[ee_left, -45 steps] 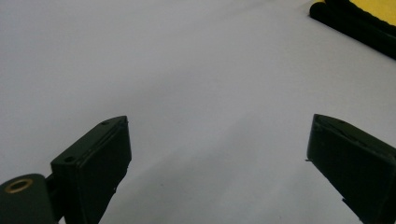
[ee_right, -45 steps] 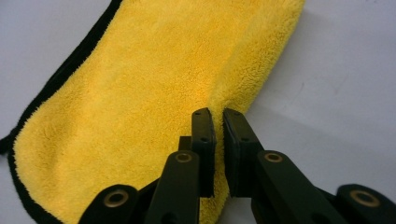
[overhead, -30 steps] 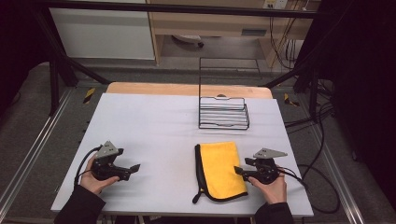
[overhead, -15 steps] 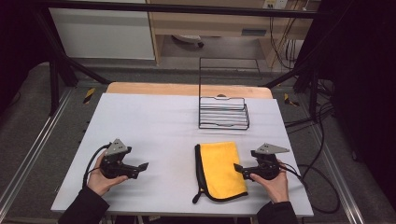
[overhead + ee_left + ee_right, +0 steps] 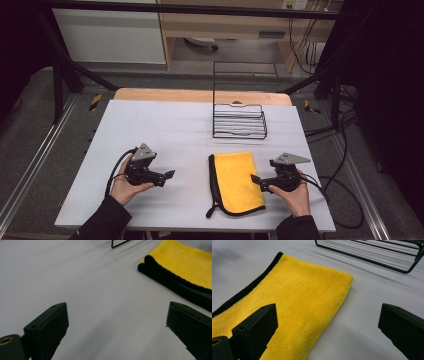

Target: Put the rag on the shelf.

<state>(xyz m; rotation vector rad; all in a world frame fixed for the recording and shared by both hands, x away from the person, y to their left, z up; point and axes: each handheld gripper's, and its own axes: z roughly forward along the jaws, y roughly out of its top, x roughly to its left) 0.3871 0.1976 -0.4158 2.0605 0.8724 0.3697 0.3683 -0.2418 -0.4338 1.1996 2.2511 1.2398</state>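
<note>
A folded yellow cloth [image 5: 235, 182] with black edging lies flat on the white table [image 5: 165, 130], near the front. My right gripper [image 5: 255, 179] sits low at the cloth's right edge and points left. Its jaws have just been opening and now stand wide, not pressing on anything. In the right gripper view [image 5: 327, 325] the yellow cloth [image 5: 304, 302] lies under the left jaw and bare table under the right. My left gripper [image 5: 170, 175] is open, left of the cloth and apart from it, pointing at it. The left gripper view [image 5: 117, 322] shows the cloth's black edge [image 5: 175, 285] ahead on the right.
A black wire rack [image 5: 239, 120] with a tall wire back stands behind the cloth, toward the table's far edge. Its base wires [image 5: 372, 255] show ahead in the right gripper view. Cables trail from both grippers, and metal frame rails run along both sides of the table.
The left hand has carried its gripper to the right, closer to the cloth. The right hand has stayed at the cloth's right edge.
</note>
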